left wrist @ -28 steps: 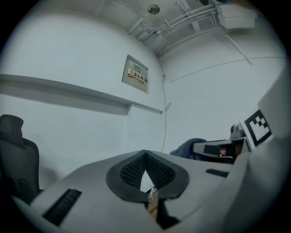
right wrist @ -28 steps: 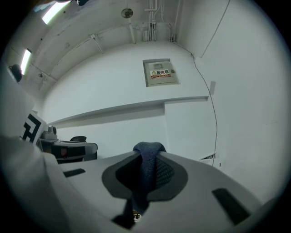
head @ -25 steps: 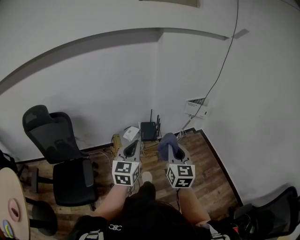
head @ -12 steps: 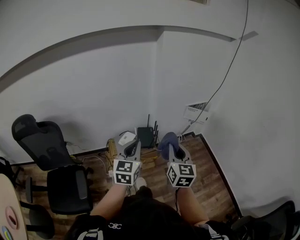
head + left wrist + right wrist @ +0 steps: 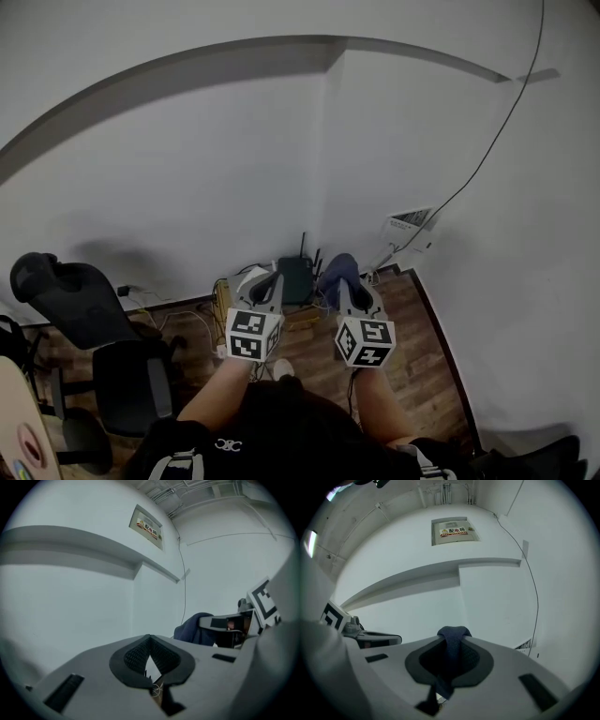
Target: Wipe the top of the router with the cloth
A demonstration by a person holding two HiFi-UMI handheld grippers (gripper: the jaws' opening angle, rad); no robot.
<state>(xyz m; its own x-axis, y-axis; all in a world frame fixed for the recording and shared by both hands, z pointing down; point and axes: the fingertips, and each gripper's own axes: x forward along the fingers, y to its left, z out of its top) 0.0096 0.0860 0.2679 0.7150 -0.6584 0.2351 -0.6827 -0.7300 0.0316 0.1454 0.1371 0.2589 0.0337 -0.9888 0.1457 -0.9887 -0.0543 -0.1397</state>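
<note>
Head view: router (image 5: pixel 295 279) low in the wall corner, seen between both jaw tips. Left gripper (image 5: pixel 270 284) at its 9 o'clock, right gripper (image 5: pixel 343 281) at 3 o'clock, blue cloth (image 5: pixel 337 266) bunched at its tip.
Left gripper view: jaws together, nothing between.
Right gripper view: jaws clamped on cloth.

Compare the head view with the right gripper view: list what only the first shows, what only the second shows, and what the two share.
Only the head view: the black router low by the wall, the office chair and the wooden floor.
Only the right gripper view: the sign high on the wall, and a close look at the right gripper with its jaws shut on the cloth.
Both: the blue cloth, the white wall and the thin cable running up it.
</note>
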